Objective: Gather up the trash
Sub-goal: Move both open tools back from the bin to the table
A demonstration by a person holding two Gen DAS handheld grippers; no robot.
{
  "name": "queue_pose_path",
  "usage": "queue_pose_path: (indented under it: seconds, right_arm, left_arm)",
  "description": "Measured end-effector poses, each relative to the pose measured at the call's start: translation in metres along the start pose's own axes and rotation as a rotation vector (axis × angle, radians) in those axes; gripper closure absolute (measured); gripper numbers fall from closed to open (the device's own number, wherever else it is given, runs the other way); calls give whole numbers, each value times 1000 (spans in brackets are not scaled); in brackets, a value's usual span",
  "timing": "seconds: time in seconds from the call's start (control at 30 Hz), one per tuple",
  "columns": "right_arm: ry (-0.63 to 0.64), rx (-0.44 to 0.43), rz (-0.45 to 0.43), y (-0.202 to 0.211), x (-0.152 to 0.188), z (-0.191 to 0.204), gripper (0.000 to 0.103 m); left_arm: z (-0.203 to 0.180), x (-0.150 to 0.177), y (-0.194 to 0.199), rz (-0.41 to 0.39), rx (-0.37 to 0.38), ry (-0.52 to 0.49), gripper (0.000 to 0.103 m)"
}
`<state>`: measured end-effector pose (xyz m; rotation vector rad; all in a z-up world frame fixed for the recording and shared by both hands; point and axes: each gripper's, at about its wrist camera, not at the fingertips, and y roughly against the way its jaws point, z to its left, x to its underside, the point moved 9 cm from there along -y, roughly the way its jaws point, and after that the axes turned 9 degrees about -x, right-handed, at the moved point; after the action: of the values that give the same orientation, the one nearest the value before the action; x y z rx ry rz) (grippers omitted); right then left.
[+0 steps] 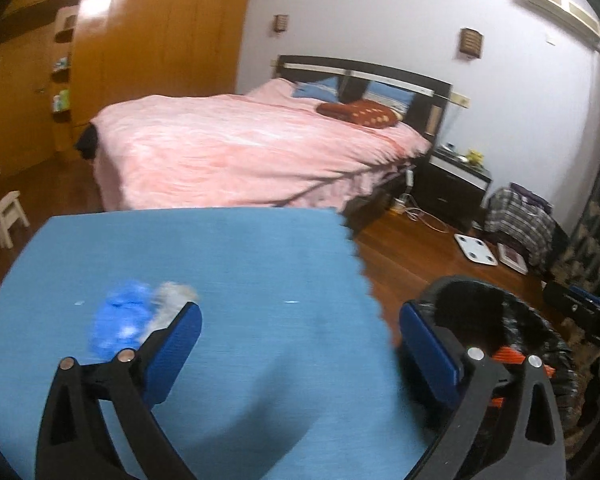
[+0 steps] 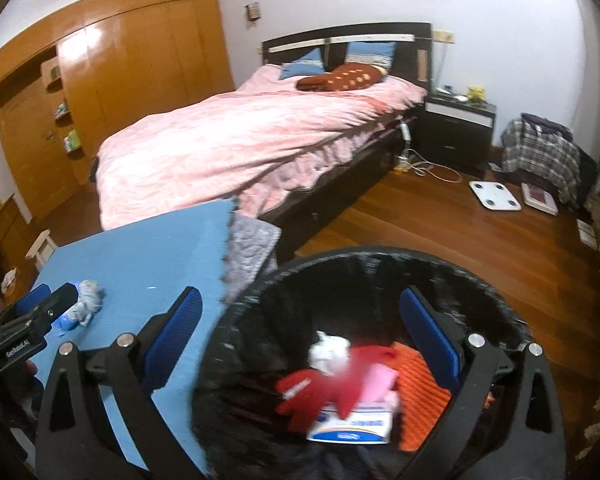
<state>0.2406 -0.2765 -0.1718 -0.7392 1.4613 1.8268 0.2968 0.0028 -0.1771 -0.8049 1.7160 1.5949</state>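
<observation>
Trash (image 1: 140, 316) lies on the blue counter (image 1: 228, 264) at its left side: a blue crumpled piece with a grey-white wad touching its right edge, both blurred in your left wrist view. In the right wrist view the same pile (image 2: 82, 306) shows as a pale blue-grey twisted wad, with your left claw (image 2: 48, 300) right at it.

Your left claw (image 1: 300, 344) is spread wide and grasps nothing; its left finger (image 1: 176, 344) sits just beside the grey wad, and I cannot tell if they touch. Your right claw (image 2: 300, 336) is also released, fingers wide apart, hanging over the bin (image 2: 380, 256).

That bin stands on the wood floor (image 2: 440, 228) just right of the counter, lined with a black bag. Inside it you have a red glove (image 2: 312, 392), a white crumpled wad (image 2: 328, 350), a pink piece (image 2: 376, 380), a white-and-blue box (image 2: 352, 426) and something orange and ribbed (image 2: 420, 392). A blurred red shape above the glove cannot be made out.

Far behind is a bed (image 1: 240, 148) with a pink cover.
</observation>
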Motion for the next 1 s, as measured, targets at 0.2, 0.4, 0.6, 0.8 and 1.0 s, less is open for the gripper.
queue_pose_path:
  seconds: [0.2,0.4,0.6,0.8,1.0]
  right_arm:
    - [38,-64,19,-30,-4,52,6]
    - [77,-119,41,-57,-2,98,7]
    - [110,-147,72,-85,7,129,7]
    - [125,-153,104,-105,15,146,7]
    - [146,-151,121,-111,24,151,6]
  left_arm:
    - [58,2,-1,-8,-81,42,6]
    - [108,7,-8,0,-153,63,6]
    - [149,16,-27,24,-196,86,6]
    - [163,30,-52,70,-208,75,10]
    - [159,36,-73,107,-179,68,16]
